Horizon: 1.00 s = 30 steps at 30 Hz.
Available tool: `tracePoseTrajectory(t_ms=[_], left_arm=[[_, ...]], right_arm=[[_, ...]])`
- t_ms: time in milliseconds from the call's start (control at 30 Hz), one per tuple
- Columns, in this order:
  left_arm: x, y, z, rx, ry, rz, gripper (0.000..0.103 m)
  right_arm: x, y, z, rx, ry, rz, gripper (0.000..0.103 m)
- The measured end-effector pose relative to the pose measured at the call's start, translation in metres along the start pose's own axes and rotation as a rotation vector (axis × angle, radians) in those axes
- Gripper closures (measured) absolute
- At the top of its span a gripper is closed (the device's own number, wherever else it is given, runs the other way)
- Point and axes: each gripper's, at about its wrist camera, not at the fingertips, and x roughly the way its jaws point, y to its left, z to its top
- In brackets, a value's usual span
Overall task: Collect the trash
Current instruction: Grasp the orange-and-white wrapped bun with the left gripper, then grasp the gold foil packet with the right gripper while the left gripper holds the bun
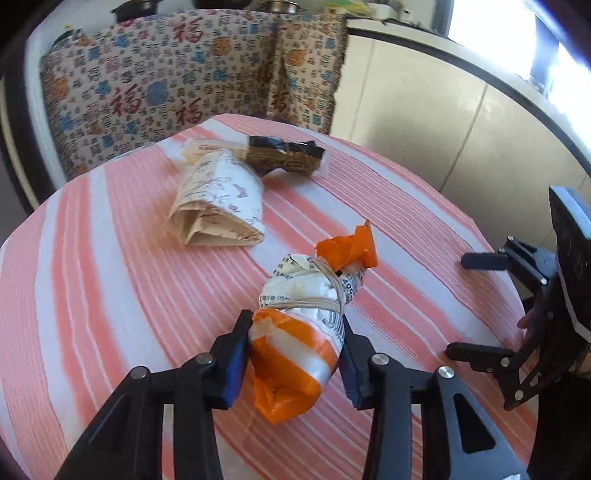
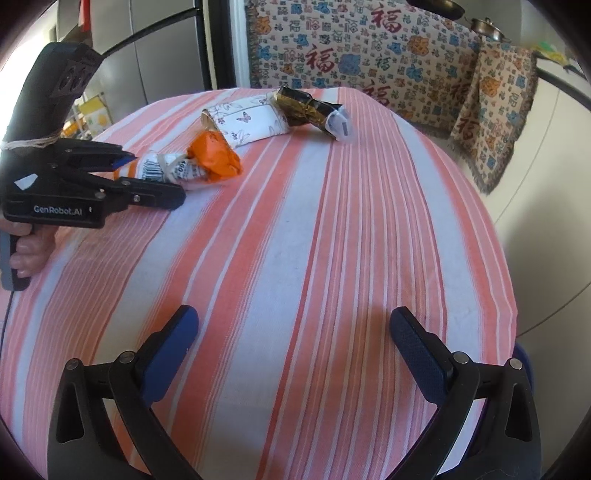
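Observation:
An orange and white wrapper bundle (image 1: 306, 321), tied with rubber bands, lies on the striped tablecloth (image 1: 110, 314). My left gripper (image 1: 295, 354) is shut on its near end; in the right wrist view the left gripper (image 2: 147, 177) grips the bundle (image 2: 199, 162) at the left. A white floral paper packet (image 1: 221, 206) and a dark gold wrapper (image 1: 284, 155) lie farther back, and show in the right wrist view as the floral packet (image 2: 247, 122) and the gold wrapper (image 2: 310, 110). My right gripper (image 2: 295, 350) is open and empty above the cloth; it also shows in the left wrist view (image 1: 476, 306).
A patterned blanket (image 1: 184, 74) hangs over furniture behind the table. The table's right edge (image 2: 509, 258) drops to a pale floor. Pots (image 2: 487, 29) stand on top of the furniture.

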Motion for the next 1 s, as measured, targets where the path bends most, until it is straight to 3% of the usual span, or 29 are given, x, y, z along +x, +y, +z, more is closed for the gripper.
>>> tracePoseTrajectory(t_ms=[133, 333, 467, 533, 600, 800, 900, 1000], left_arm=[[-0.032, 0.007, -0.025, -0.126, -0.039, 0.195, 0.06], [-0.054, 0.022, -0.057, -0.291, -0.052, 0.387, 0.06], [-0.043, 0.024, -0.062, -0.323, -0.025, 0.388, 0.054], [-0.039, 0.021, -0.06, -0.3, -0.016, 0.394, 0.034], [-0.037, 0.02, -0.061, -0.283, -0.009, 0.387, 0.028], [-0.035, 0.022, -0.061, -0.276, -0.008, 0.373, 0.024], [-0.036, 0.021, -0.062, -0.271, -0.007, 0.379, 0.023], [-0.036, 0.021, -0.062, -0.275, -0.009, 0.374, 0.023]], right_arm=[[-0.001, 0.0, 0.0, 0.002, -0.002, -0.005, 0.001], [0.0, 0.0, 0.0, 0.001, -0.003, -0.005, 0.001], [0.0, 0.0, 0.0, 0.0, -0.003, -0.004, 0.001], [0.0, -0.001, 0.0, 0.001, -0.003, -0.003, 0.001], [0.0, -0.001, 0.0, 0.004, -0.001, 0.001, 0.001], [0.006, -0.004, 0.01, -0.005, 0.032, 0.011, 0.001], [0.021, -0.012, 0.033, -0.056, 0.047, -0.028, 0.001], [0.049, -0.027, 0.065, -0.055, 0.081, -0.007, 0.0]])
